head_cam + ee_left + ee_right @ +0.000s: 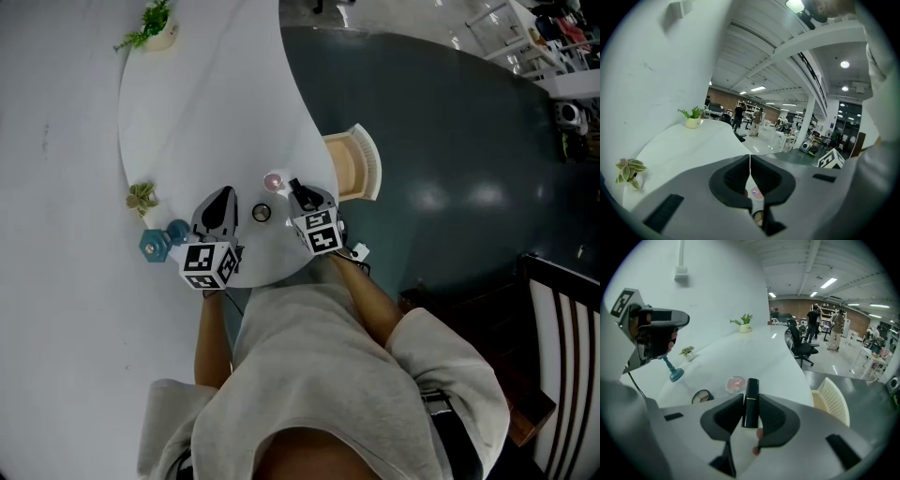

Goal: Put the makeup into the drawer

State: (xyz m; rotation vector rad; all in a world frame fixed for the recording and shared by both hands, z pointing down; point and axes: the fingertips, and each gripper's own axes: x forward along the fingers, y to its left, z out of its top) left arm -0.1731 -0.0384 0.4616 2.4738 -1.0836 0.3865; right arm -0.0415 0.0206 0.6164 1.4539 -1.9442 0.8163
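Your right gripper (750, 401) is clamped on a black lipstick (751, 392) with a thin gold band, both pads pressing the tube's sides and its top sticking out past the jaw tips. You hold it over the near edge of the white table (216, 103); whether its base touches the top can't be told. Just beyond it lies a pink compact (736, 384), with a dark-rimmed round compact (701, 397) to its left, both flat on the table and apart from each other. In the head view the pink compact (273, 181) sits between your two grippers and a little farther out, and the round compact (261, 213) is nearer you. Your left gripper (750, 161) has its jaws together with nothing between them, held above the table left of the compacts. The drawer (352, 164), wooden inside with a white ribbed front, stands open off the table's right edge, just right of your right gripper (302, 197). A blue stand (159, 242) is left of your left gripper (217, 214), a small plant (141, 197) is just beyond the stand, and a potted plant (157, 26) is at the far end.
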